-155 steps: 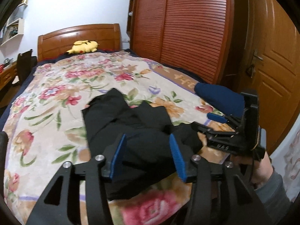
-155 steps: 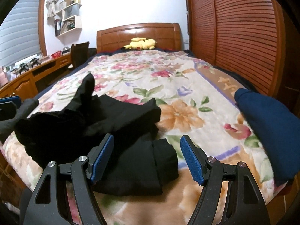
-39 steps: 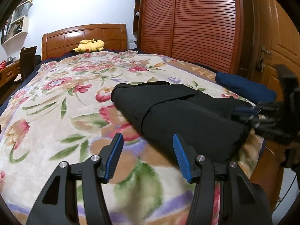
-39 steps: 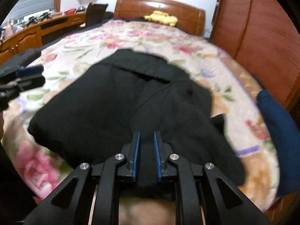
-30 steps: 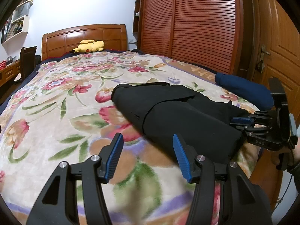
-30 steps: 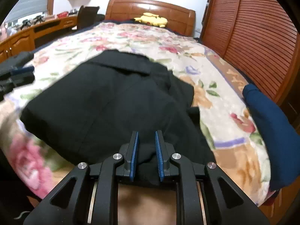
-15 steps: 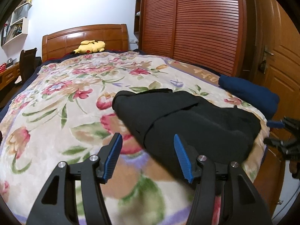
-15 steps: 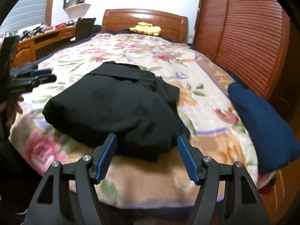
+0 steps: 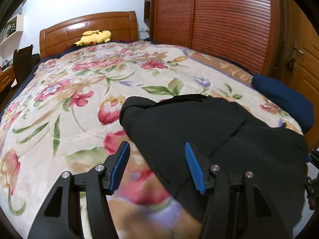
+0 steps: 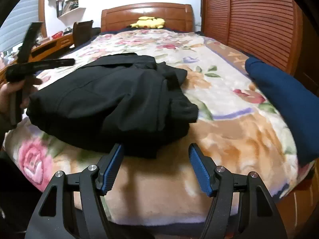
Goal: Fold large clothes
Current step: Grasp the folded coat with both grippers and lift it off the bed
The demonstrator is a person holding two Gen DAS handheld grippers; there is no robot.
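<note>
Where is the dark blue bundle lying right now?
In both views the dark blue bundle lies at the bed's right edge, beside the wardrobe, right of the black garment and apart from it.

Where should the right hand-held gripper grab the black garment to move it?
Probably the black garment's near folded edge, approached from the foot of the bed: it is the thick layered hem facing the open right hand-held gripper, lying flat on the floral blanket.

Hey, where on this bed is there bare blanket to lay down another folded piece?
The widest bare stretch of floral blanket lies between the folded black garment and the wooden headboard, where only a yellow plush toy sits. A narrower strip runs between the black garment and the dark blue bundle. The foot edge is crowded.
</note>
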